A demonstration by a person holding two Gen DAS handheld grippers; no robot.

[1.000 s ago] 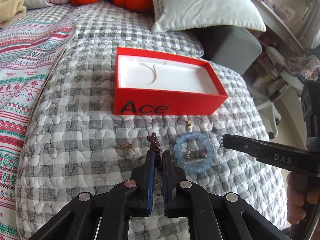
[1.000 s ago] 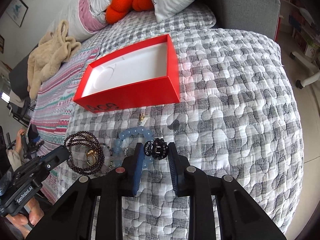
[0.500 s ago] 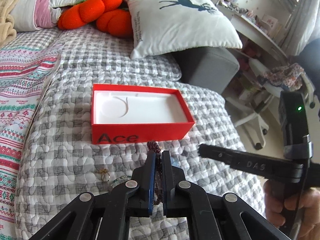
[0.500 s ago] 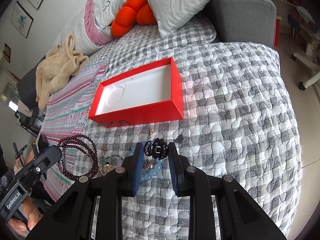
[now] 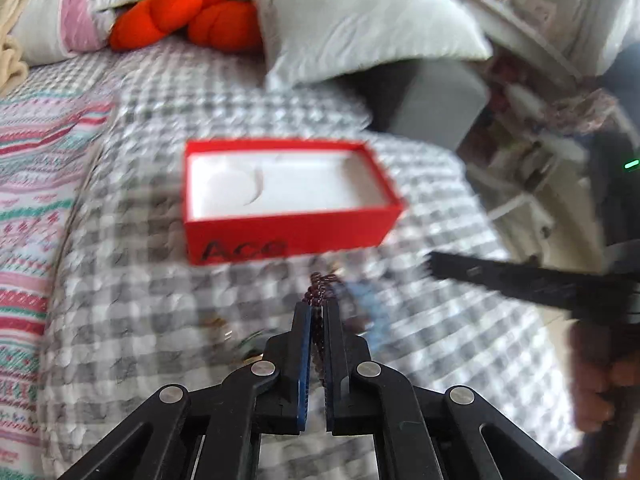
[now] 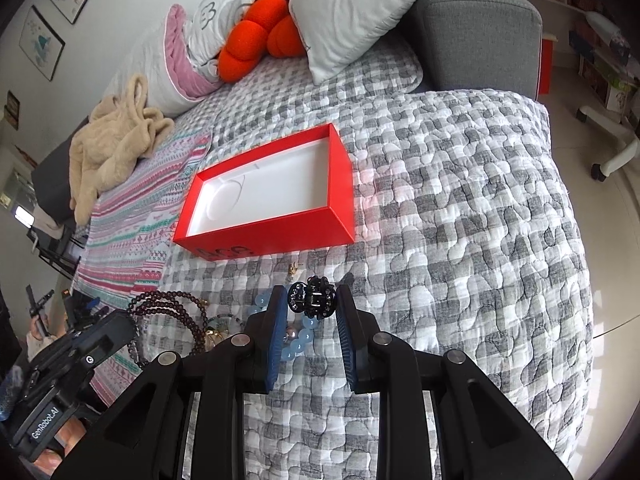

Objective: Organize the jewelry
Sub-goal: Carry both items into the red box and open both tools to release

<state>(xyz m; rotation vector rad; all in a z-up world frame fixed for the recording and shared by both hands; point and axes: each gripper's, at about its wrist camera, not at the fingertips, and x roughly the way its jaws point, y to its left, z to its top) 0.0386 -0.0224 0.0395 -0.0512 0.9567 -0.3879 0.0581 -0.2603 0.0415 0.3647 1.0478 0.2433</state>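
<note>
An open red box (image 5: 288, 200) with a white lining lies on the checked quilt; it also shows in the right wrist view (image 6: 272, 200). My left gripper (image 5: 318, 312) is shut on a dark red bead bracelet (image 5: 320, 286), held above the quilt in front of the box; the bracelet hangs from it in the right wrist view (image 6: 172, 312). My right gripper (image 6: 312, 304) is shut on a black hair clip (image 6: 314, 300), in front of the box. A light blue bead bracelet (image 6: 298, 344) and small gold pieces (image 6: 294, 268) lie on the quilt below.
White pillows (image 6: 368, 4), an orange knot cushion (image 6: 256, 36) and a beige blanket (image 6: 116, 136) lie behind the box. A grey sofa arm (image 6: 476, 28) stands at the back right. The bed edge drops off on the right, with a chair base (image 6: 612, 152) on the floor.
Both grippers have risen from the quilt with their items. The left wrist view is blurred from motion, and the dark bracelet now hangs in the air.
</note>
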